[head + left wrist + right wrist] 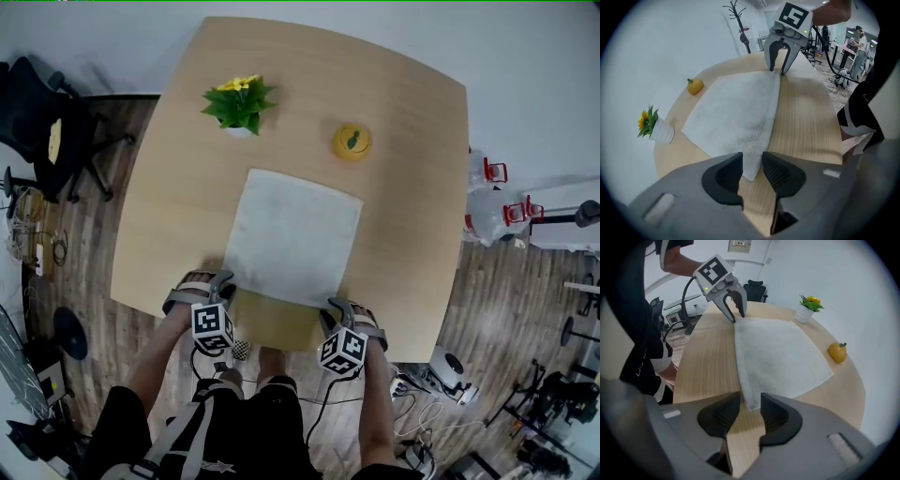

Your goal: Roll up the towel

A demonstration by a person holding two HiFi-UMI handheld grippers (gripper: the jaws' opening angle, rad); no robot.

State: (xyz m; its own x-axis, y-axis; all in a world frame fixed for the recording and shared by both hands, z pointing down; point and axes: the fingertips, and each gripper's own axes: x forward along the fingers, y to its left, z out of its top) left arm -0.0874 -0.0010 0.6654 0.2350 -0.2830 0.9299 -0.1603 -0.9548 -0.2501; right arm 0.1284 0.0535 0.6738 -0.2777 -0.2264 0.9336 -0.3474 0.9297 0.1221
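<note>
Now: fuzzy square towel (292, 234) flat on rounded woodgrain table (412, 187).

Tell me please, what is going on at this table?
A person works with two handheld grippers. The white towel lies flat, not yet rolled, on the wooden table. The left gripper and the right gripper each sit at a near corner of it, fingers apart with the corner between them. A potted plant and a yellow fruit stand beyond.
</note>
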